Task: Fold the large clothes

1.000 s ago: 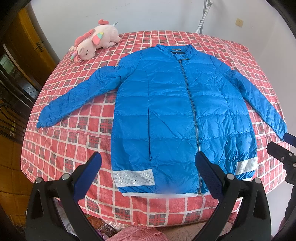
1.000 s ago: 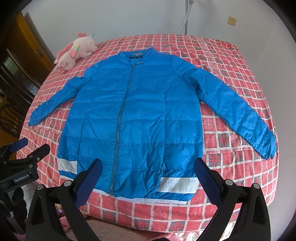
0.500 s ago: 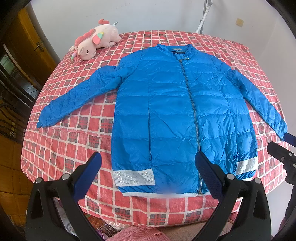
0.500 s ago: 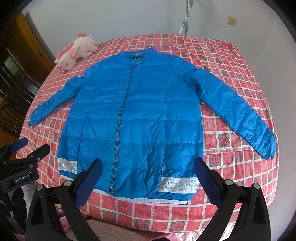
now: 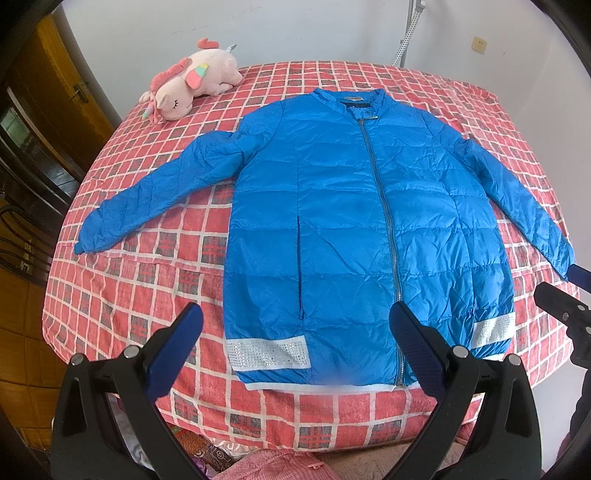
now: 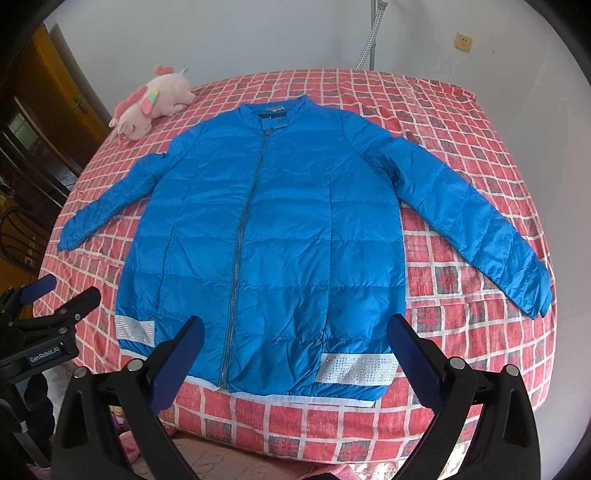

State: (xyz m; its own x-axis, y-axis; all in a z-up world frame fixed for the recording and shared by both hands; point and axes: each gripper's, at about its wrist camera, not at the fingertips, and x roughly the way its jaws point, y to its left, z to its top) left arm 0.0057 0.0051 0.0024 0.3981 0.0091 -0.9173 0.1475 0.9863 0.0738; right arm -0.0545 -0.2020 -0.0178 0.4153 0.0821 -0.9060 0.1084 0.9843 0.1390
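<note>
A blue quilted jacket [image 5: 351,221] lies flat and zipped on the red checked bed, sleeves spread out to both sides, hem toward me; it also shows in the right wrist view [image 6: 273,240]. My left gripper [image 5: 295,321] is open and empty, held above the hem near the bed's front edge. My right gripper [image 6: 295,325] is open and empty, also above the hem. Each gripper shows at the edge of the other's view: the right gripper [image 5: 561,295] and the left gripper [image 6: 55,295].
A pink plush unicorn [image 5: 188,92] lies at the bed's far left corner. A wooden door and dark furniture [image 5: 33,122] stand to the left. A white wall [image 6: 258,33] is behind the bed, with a pipe [image 6: 373,40] and socket [image 6: 463,41].
</note>
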